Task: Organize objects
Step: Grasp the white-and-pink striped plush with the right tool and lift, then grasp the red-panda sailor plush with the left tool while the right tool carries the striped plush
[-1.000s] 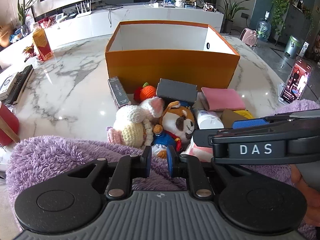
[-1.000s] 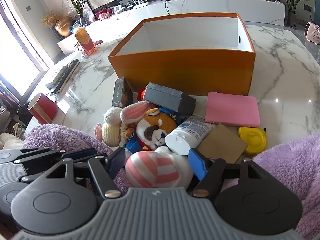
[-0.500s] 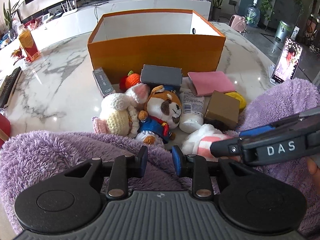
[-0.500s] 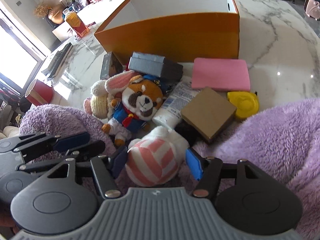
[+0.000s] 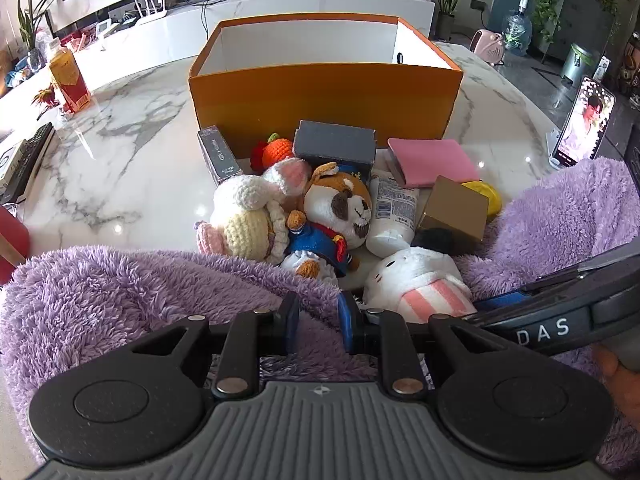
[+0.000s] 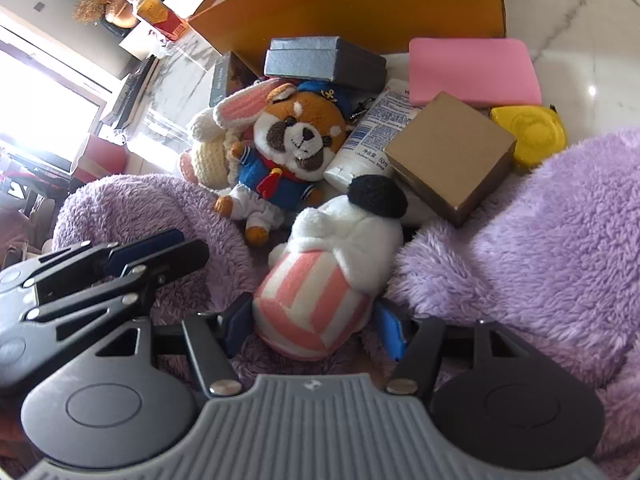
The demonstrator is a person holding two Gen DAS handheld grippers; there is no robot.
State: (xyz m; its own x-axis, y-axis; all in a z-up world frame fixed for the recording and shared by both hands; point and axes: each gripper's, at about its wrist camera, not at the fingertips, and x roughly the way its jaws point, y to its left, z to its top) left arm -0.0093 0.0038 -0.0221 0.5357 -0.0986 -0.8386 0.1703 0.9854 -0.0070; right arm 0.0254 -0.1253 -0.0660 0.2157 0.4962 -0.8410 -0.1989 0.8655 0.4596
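Note:
A pile of objects lies before an open orange box point(image 5: 324, 92): a crochet bunny point(image 5: 248, 216), a fox plush in a blue sailor suit point(image 6: 292, 144), a grey case point(image 5: 334, 146), a pink pad point(image 5: 432, 160), a white tube point(image 5: 392, 216), a brown box point(image 6: 450, 156) and a yellow disc point(image 6: 532, 132). My right gripper point(image 6: 314, 320) is shut on a white plush with pink stripes point(image 6: 320, 292); this plush also shows in the left wrist view point(image 5: 416, 284). My left gripper point(image 5: 318, 320) is narrowly parted over the purple fleece point(image 5: 140, 296), holding nothing.
The purple fleece point(image 6: 520, 240) wraps the near side of the pile. On the marble table point(image 5: 120, 152) stand a red-yellow carton point(image 5: 68, 80), a keyboard point(image 5: 24, 160) at far left and a phone on a stand point(image 5: 582, 124) at right.
Both grippers pulled back toward the near edge. The right gripper carried the striped plush back from the pile and tilted downward. The left gripper stayed narrowly parted.

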